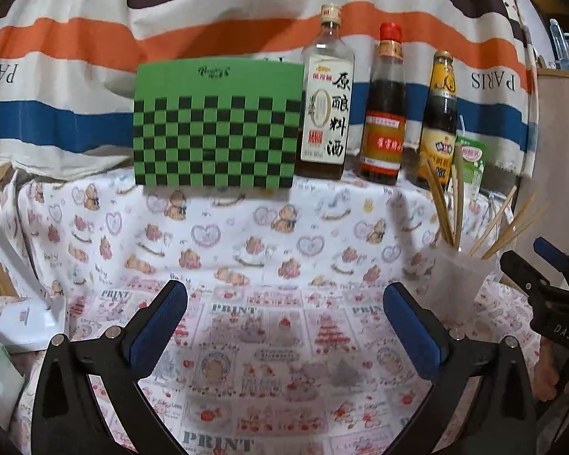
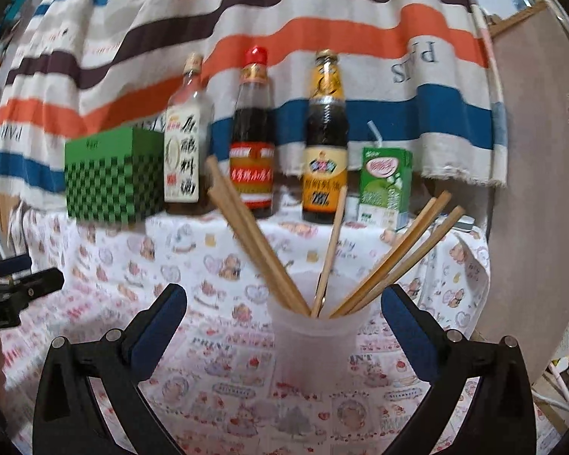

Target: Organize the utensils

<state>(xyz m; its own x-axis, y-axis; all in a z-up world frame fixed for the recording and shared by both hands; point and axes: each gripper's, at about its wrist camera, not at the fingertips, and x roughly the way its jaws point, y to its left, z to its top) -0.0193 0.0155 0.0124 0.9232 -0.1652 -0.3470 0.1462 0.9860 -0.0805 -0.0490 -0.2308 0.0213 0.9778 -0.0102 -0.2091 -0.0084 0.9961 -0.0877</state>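
A translucent plastic cup (image 2: 315,345) stands on the printed tablecloth (image 2: 216,375) with several wooden chopsticks (image 2: 261,250) fanned out of it. My right gripper (image 2: 284,289) is open, and the cup sits in the middle of the gap between its blue pads (image 2: 159,326), which stay clear of its walls. In the left wrist view the same cup (image 1: 459,284) and chopsticks (image 1: 442,208) are at the right. My left gripper (image 1: 284,303) is open over bare cloth with nothing between its fingers. The right gripper (image 1: 531,263) shows at that view's right edge, and the left gripper (image 2: 22,276) at the other view's left edge.
Along the back stand a green checkered box (image 1: 216,125), three sauce bottles (image 1: 326,113) (image 1: 383,121) (image 1: 438,129) and a green drink carton (image 2: 385,185) before a striped cloth (image 1: 246,30). A white box (image 1: 26,322) lies at the left. The table ends at the right, by a brown panel (image 2: 531,189).
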